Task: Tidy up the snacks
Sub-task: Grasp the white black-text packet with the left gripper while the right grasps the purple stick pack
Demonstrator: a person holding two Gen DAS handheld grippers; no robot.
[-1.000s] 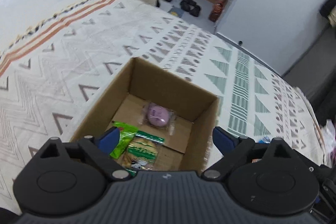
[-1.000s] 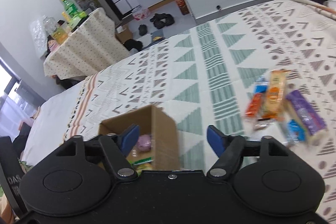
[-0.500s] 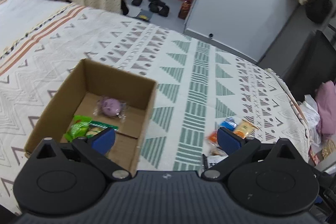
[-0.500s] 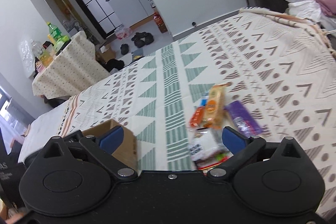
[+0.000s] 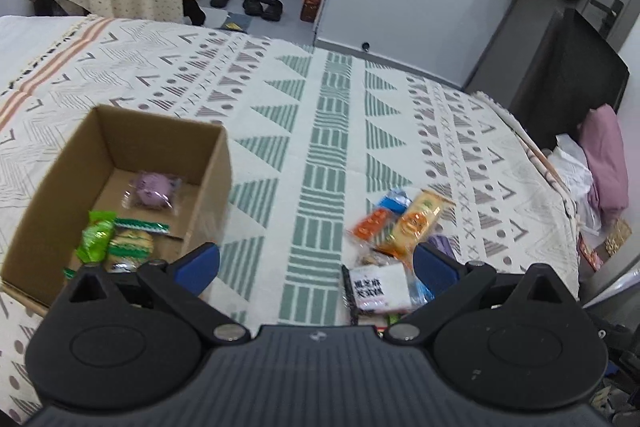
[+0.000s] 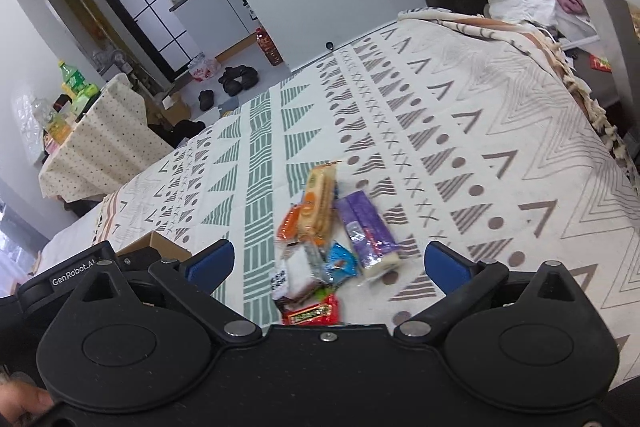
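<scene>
Bedspread (image 5: 332, 131), cream with green and brown geometric bands, covers the whole work surface in both views.

Cardboard box (image 5: 52, 211) stands open-topped on the bedspread at the left of the left wrist view. It holds a purple round snack in clear wrap (image 5: 154, 189), a green packet (image 5: 96, 233) and a green-striped biscuit pack (image 5: 134, 243). In the right wrist view only one corner of the box shows, behind the left gripper body.

Snack pile (image 6: 328, 239) lies on the bedspread well apart from the box, to its right. It contains a purple wrapped bar (image 6: 366, 227), an orange biscuit pack (image 6: 318, 203), a small orange packet (image 6: 290, 225), a blue packet (image 6: 340, 263), a white packet with black print (image 6: 296, 273) and a red packet (image 6: 312, 313). The print on the white and red packets is too blurred to read.

Left gripper (image 5: 316, 263) points down at a slant toward the bedspread between box and pile. Its jaws stand wide and have just been opening; nothing is between them.

Right gripper (image 6: 328, 261) points down at a slant over the pile. Its jaws stand wide and have just been opening; the snacks lie below the gap and the pads do not touch them.

Lettering "GenRobot.AI" (image 6: 74, 269) is legible on the left gripper body in the right wrist view.
</scene>
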